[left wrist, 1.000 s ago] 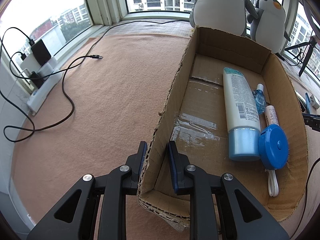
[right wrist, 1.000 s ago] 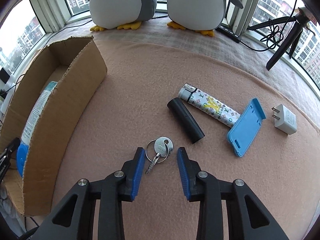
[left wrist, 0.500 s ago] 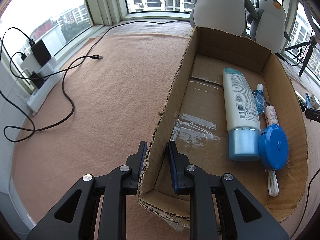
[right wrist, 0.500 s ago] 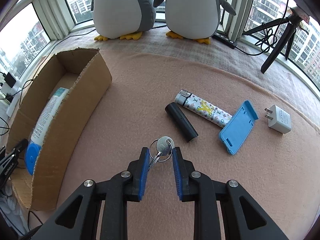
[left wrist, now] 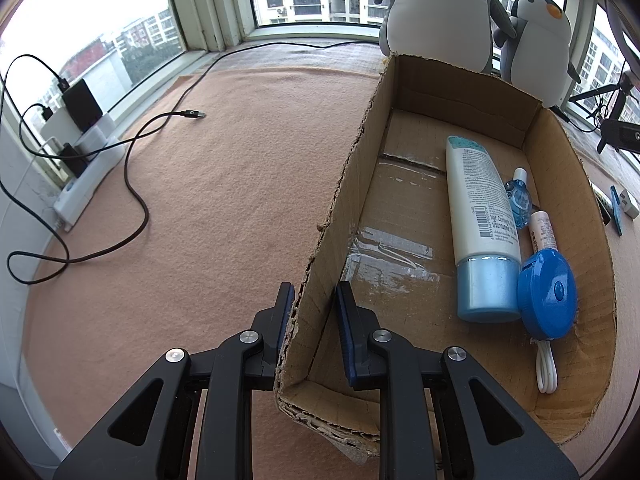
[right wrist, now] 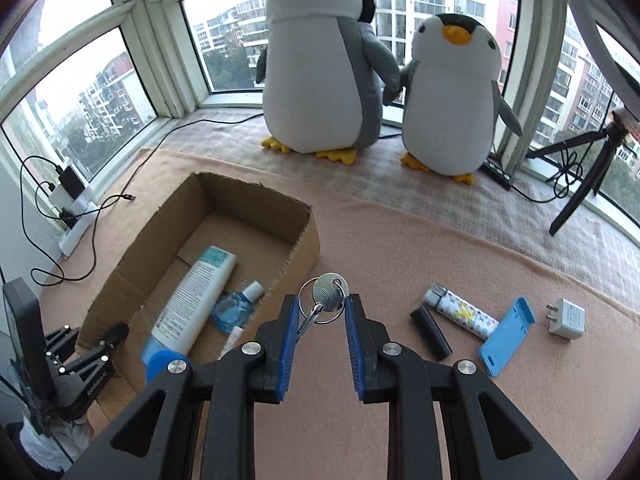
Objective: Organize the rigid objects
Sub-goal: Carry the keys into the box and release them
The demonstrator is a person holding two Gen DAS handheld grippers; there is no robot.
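Note:
My right gripper (right wrist: 322,304) is shut on a silver key on a ring (right wrist: 326,300) and holds it in the air, by the cardboard box's (right wrist: 256,204) right wall. My left gripper (left wrist: 314,300) is shut on the box's left wall (left wrist: 340,200). In the box lie a white lotion tube (left wrist: 482,224), a small blue bottle (left wrist: 518,198), a lip balm stick (left wrist: 542,230) and a blue round reel (left wrist: 546,294). On the cloth at the right lie a black cylinder (right wrist: 430,332), a patterned lighter (right wrist: 462,310), a blue phone stand (right wrist: 506,336) and a white charger (right wrist: 566,318).
Two plush penguins, a big one (right wrist: 320,60) and a smaller one (right wrist: 454,96), stand behind the box at the window. A black tripod (right wrist: 580,176) stands at the right. A black cable (left wrist: 132,176) and a power strip (left wrist: 86,156) lie left of the box.
My right gripper closed on the key, lifted it off the cloth and moved it up and left toward the box. The left gripper and the box have stayed still.

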